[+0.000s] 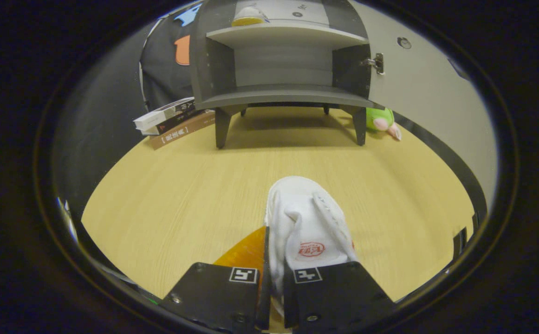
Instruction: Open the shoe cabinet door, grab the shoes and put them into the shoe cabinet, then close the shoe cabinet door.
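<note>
gripper [273, 287] fingers pinch white shoe [304, 222] before open shoe cabinet [283, 60]

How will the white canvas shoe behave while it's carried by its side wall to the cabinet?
The white canvas shoe is pinched by its soft upper in the tool, so the wall probably buckles. Its toe juts unsupported beyond the fingers and may droop or swing. It likely weighs little, but the fabric could slip.

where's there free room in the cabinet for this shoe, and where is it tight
The gripper is shut on the white shoe. The cabinet stands open with its lower shelf bare from wall to wall. The wood tabletop between shoe and cabinet is bare too. It is tighter by the books on one side and the green toy on the other.
</note>
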Available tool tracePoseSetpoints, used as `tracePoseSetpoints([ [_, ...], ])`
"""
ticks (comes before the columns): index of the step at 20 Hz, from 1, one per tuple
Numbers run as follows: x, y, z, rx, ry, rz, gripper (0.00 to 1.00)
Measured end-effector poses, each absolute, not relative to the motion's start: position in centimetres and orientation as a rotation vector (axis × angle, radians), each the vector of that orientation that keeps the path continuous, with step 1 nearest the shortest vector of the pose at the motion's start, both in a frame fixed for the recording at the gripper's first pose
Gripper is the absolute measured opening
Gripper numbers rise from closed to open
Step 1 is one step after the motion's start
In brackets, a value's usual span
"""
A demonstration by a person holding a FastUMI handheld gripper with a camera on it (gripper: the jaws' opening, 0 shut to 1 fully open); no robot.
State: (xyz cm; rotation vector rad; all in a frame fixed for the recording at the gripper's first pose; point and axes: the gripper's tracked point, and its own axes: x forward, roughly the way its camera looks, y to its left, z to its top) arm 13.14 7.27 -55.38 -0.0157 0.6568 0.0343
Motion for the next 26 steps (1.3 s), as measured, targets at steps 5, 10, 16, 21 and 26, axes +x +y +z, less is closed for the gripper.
tracePoseSetpoints([
  [5, 13.1, 7.3, -53.0, -0.027, 0.635, 0.053, 0.11],
  [10, 13.6, 7.1, -46.3, -0.023, 0.551, 0.041, 0.11],
  [16, 14.7, 6.3, -34.7, -0.062, 0.401, 0.027, 0.11],
  [21, 17.8, 5.8, -25.8, -0.073, 0.286, 0.025, 0.11],
  [26, 22.8, 6.4, -18.1, -0.099, 0.182, 0.063, 0.11],
])
